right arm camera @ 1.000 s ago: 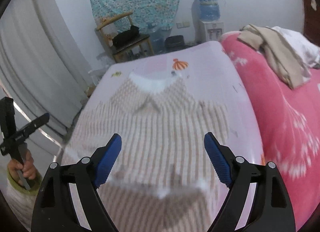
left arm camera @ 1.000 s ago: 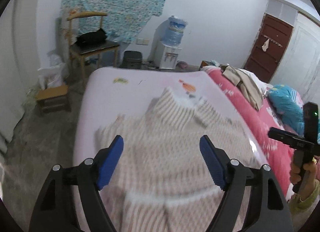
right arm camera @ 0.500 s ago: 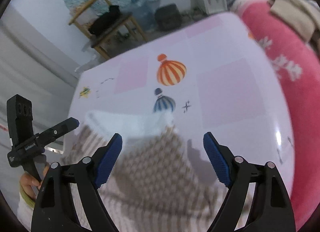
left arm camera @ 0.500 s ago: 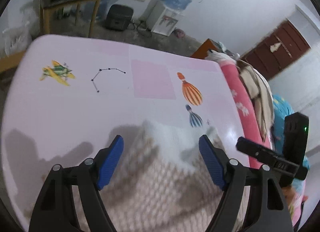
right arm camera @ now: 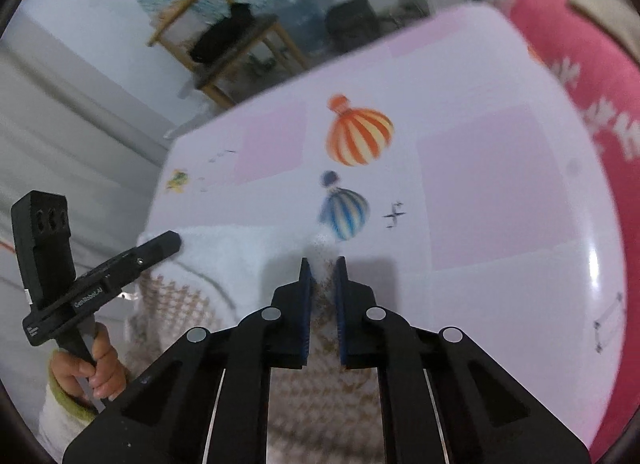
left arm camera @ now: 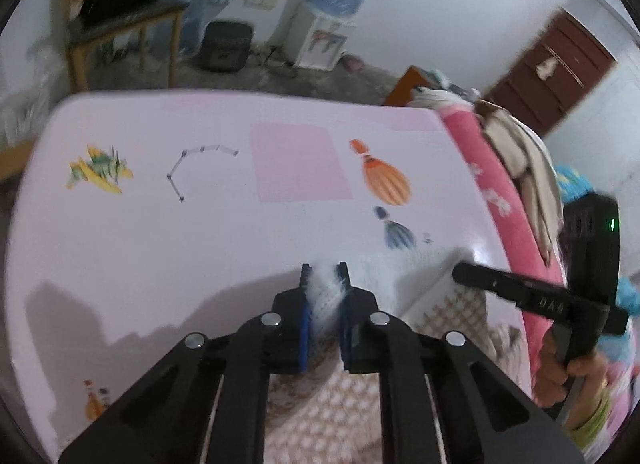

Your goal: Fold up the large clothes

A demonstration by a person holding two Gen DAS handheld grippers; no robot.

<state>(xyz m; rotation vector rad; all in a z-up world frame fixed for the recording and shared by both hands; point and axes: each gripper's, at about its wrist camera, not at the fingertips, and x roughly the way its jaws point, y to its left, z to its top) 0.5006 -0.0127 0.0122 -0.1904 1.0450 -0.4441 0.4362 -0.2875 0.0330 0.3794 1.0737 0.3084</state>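
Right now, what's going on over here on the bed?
A person is folding a sweater on a bed. The left gripper and right gripper have each just closed on the sweater's white knit edge, one on each side, with fabric pinched between the pads. The rest of the sweater lies flat under them. No fold has been pulled over yet.

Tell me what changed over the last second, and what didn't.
Both claws travelled up the sweater to its white collar edge. The left claw and right claw have just closed, each pinching knit at the collar; before, both were wide open and empty. The sweater still lies on the pink sheet.
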